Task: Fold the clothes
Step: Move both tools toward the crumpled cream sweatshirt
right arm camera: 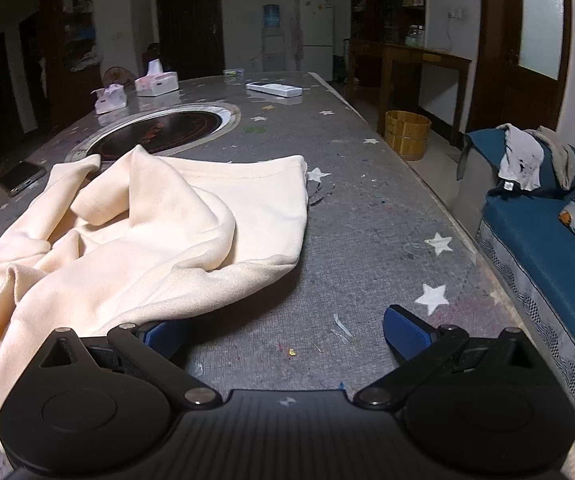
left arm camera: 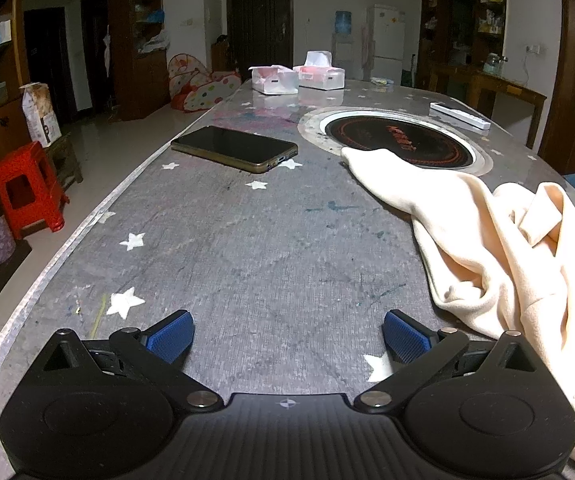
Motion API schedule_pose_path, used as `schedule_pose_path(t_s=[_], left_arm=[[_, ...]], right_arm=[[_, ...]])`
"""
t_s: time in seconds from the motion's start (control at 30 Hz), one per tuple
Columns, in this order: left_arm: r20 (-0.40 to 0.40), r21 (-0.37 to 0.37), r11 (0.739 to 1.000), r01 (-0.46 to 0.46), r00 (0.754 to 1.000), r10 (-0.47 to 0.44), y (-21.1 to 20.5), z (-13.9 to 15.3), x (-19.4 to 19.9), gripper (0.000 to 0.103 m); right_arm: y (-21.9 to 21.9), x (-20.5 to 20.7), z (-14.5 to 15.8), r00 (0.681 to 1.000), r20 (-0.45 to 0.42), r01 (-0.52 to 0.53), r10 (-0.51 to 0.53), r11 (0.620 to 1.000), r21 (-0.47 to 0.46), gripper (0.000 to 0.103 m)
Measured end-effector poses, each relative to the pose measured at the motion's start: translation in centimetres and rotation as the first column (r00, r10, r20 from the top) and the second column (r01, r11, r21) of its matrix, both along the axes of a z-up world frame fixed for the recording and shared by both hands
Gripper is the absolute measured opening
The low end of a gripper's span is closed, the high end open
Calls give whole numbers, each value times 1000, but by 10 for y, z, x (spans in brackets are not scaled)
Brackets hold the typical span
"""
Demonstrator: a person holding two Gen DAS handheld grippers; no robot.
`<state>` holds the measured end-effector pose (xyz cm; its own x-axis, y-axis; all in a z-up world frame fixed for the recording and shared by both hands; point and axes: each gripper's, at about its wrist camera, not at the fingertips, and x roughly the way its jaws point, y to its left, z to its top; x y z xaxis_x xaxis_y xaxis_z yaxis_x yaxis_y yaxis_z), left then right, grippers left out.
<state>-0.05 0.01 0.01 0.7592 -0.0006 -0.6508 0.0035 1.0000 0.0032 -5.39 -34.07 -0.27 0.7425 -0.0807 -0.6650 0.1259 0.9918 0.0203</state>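
Note:
A cream garment (left arm camera: 507,248) lies crumpled on the grey star-patterned table (left arm camera: 267,248), to the right in the left wrist view, with one sleeve reaching toward the round hotplate (left arm camera: 399,140). In the right wrist view the same garment (right arm camera: 159,232) lies bunched at the left, its hem edge spread flat. My left gripper (left arm camera: 287,334) is open and empty, low over bare table just left of the garment. My right gripper (right arm camera: 283,334) is open and empty; its left finger sits at the garment's near edge, partly hidden by cloth.
A black phone (left arm camera: 235,148) lies left of the hotplate. Two tissue boxes (left arm camera: 299,76) and a white remote (left arm camera: 459,115) sit at the far end. A red stool (left arm camera: 27,188) stands left of the table; a blue sofa (right arm camera: 547,240) and wooden bucket (right arm camera: 405,134) right.

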Motion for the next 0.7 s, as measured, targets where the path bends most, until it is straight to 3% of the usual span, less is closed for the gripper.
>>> schedule_pose_path(t_s=[0.33, 0.7], left_arm=[[-21, -10, 1000, -6, 1000, 6, -6, 6, -14, 103], [-9, -67, 996, 58, 998, -59, -27, 25, -33, 103]], right_arm=[[-8, -19, 10, 998, 33, -46, 46, 999, 4, 103], [10, -37, 26, 986, 62, -152, 152, 988, 3, 103]])
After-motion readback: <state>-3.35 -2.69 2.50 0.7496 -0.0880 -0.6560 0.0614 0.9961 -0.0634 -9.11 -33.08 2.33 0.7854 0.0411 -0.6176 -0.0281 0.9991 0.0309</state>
